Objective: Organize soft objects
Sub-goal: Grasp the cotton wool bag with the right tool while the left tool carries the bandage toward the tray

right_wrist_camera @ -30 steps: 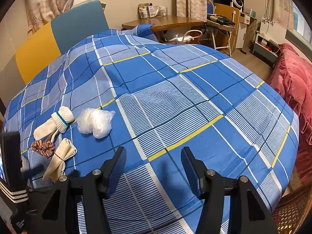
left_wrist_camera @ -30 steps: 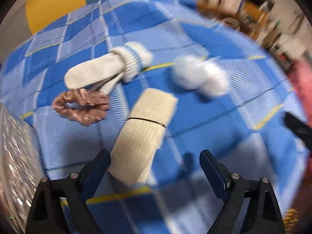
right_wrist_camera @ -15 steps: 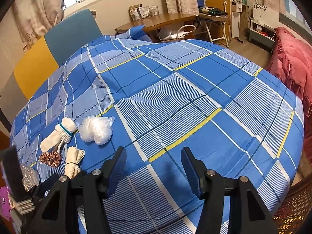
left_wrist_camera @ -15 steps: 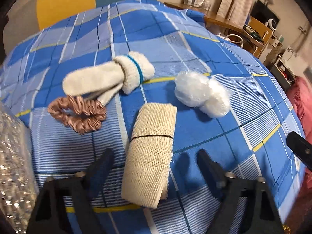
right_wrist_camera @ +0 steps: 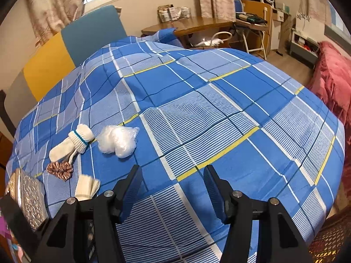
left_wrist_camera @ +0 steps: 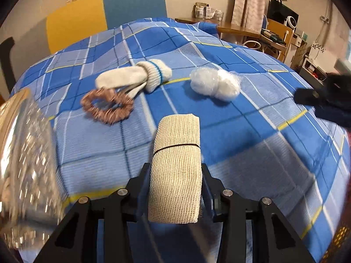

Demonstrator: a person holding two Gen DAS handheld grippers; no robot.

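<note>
Left hand-held gripper (left_wrist_camera: 175, 188) now closing around bandage roll (left_wrist_camera: 176, 164).

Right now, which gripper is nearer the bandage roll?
Left. The left gripper straddles the bandage roll, jaws closing on its near end. The right gripper hangs open over bare bedspread, off to the roll's right.

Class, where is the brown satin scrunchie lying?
Left wrist view: brown satin scrunchie lies left on the blue plaid bedspread, touching the rolled white sock.
</note>
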